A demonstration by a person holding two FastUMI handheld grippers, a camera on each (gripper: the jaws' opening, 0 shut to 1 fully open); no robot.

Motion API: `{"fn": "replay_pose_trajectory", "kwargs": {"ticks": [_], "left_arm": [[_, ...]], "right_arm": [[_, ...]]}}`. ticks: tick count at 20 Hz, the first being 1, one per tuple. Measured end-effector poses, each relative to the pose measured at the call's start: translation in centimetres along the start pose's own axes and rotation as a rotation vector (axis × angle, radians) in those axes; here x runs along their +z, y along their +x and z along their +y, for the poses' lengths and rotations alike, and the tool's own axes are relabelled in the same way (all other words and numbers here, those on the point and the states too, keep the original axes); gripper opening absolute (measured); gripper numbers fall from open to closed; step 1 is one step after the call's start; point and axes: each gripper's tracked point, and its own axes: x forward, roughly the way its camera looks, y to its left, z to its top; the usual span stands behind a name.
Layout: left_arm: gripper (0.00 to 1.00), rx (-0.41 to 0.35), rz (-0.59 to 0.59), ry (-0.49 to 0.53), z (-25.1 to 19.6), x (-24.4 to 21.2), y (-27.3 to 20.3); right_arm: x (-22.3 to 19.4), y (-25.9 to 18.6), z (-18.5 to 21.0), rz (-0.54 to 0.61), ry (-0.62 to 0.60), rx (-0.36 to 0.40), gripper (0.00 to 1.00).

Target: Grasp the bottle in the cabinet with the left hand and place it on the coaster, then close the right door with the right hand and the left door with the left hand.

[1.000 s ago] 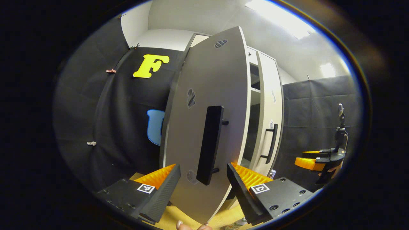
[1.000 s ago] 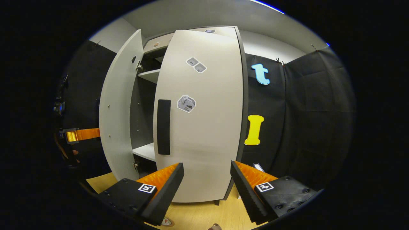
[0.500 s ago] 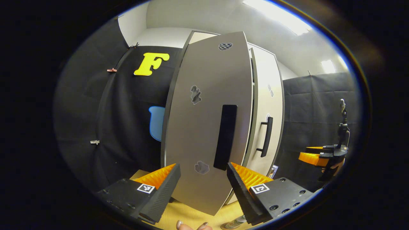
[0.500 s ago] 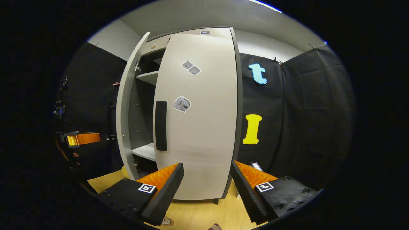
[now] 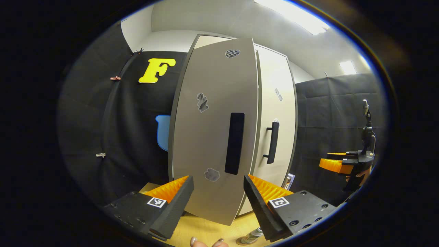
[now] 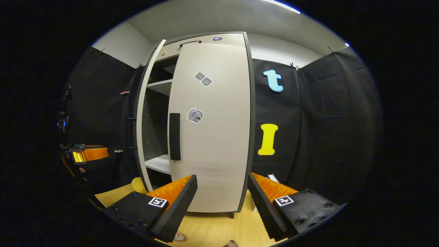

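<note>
Grey laminate left door [image 5: 212, 137], stiff and light-swinging, stood nearly closed before the spread, empty left gripper [image 5: 218, 192], best pushed beside its black handle [image 5: 234, 143], bottle [image 5: 252, 236] upright below on the wood; right gripper view: right door [image 6: 214, 130] closed, right gripper [image 6: 222, 193] spread, empty.

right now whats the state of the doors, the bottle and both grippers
left door: ajar, shelves showing behind it
right door: closed
bottle: out of the cabinet, at the bottom edge of the left gripper view, on a coaster
left gripper: open, empty, aimed at the left door's handle
right gripper: open, empty, facing the right door
</note>
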Motion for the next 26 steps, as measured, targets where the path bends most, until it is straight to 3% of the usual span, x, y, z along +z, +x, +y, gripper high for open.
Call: {"fn": "replay_pose_trajectory", "kwargs": {"ticks": [6, 26], "left_arm": [[0.93, 0.03, 0.001, 0.061, -1.0, -0.7, -2.2], [0.93, 0.049, 0.011, 0.041, -2.4, -1.2, -5.2]], "right_arm": [[0.8, -1.6, 0.0, -0.014, 0.009, -0.003, 0.97], [0.7, -5.6, -1.9, -0.017, -0.028, -0.03, 0.97]]}}
